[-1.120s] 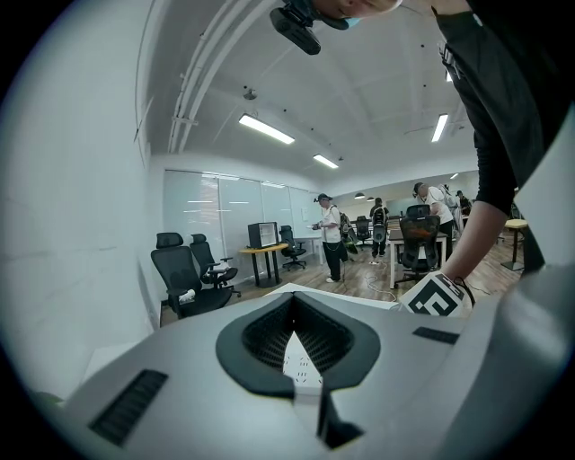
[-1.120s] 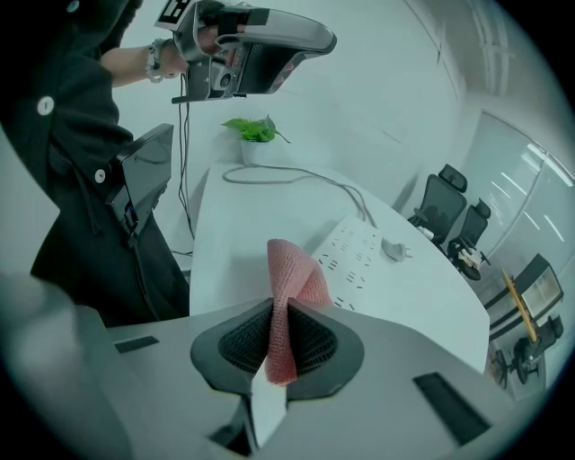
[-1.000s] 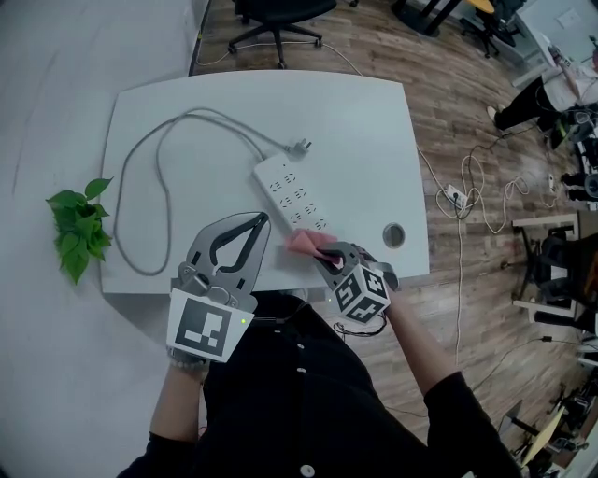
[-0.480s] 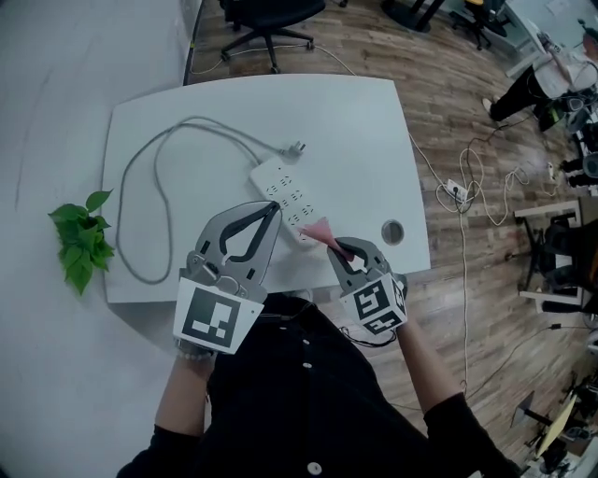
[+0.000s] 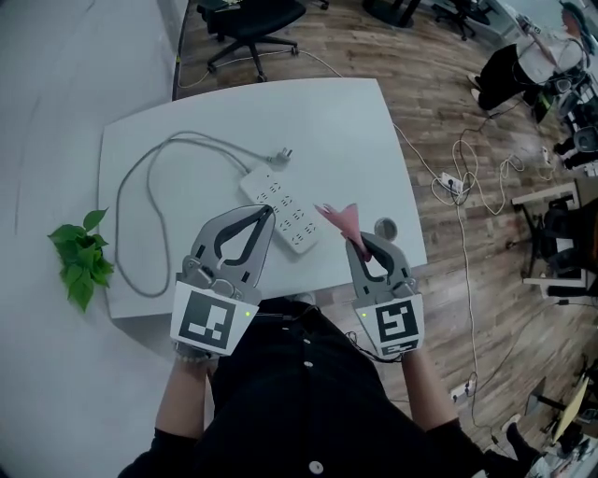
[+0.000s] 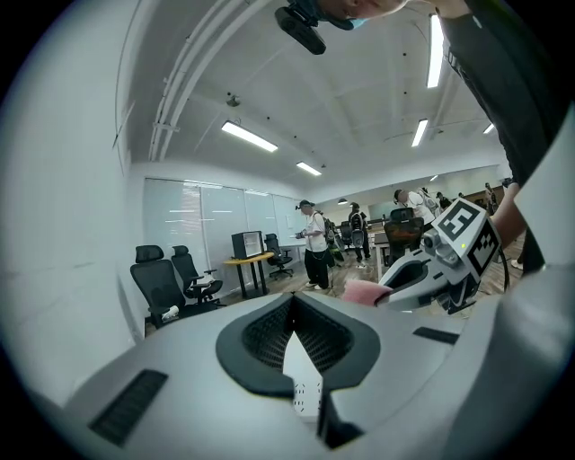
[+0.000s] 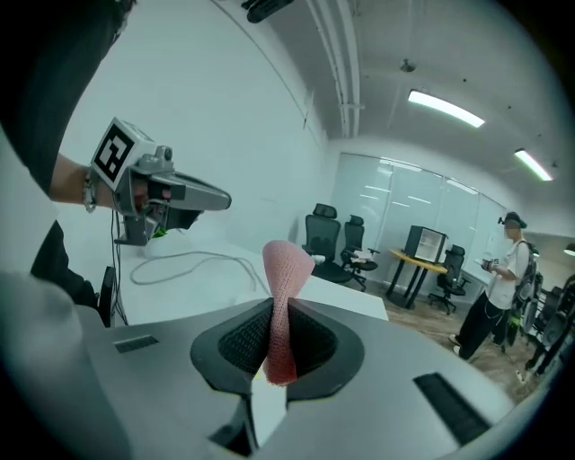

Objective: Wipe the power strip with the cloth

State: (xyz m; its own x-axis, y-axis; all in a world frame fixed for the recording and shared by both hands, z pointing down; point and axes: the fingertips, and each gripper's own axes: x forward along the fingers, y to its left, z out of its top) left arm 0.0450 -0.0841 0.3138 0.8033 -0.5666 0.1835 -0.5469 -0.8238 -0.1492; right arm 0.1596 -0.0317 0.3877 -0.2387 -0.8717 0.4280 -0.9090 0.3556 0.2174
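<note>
The white power strip [image 5: 280, 210] lies slantwise on the white table [image 5: 168, 149], and its grey cord [image 5: 140, 187] loops to the left and ends in a loose plug [image 5: 277, 154]. My right gripper [image 5: 356, 242] is shut on a pink cloth [image 5: 338, 217], held up just right of the strip's near end. In the right gripper view the cloth [image 7: 283, 296] stands upright, pinched between the jaws. My left gripper [image 5: 263, 214] is shut and holds nothing; its tips hover over the strip's near left side.
A round cable hole [image 5: 385, 227] sits in the table near the right gripper. A green plant [image 5: 79, 257] stands left of the table, an office chair [image 5: 248, 19] behind it. Cables [image 5: 458, 177] trail over the wooden floor at the right. People stand far off.
My right gripper has lifted the pink cloth off the table by the strip's near end and swung it right. The left gripper stayed shut and shifted slightly forward.
</note>
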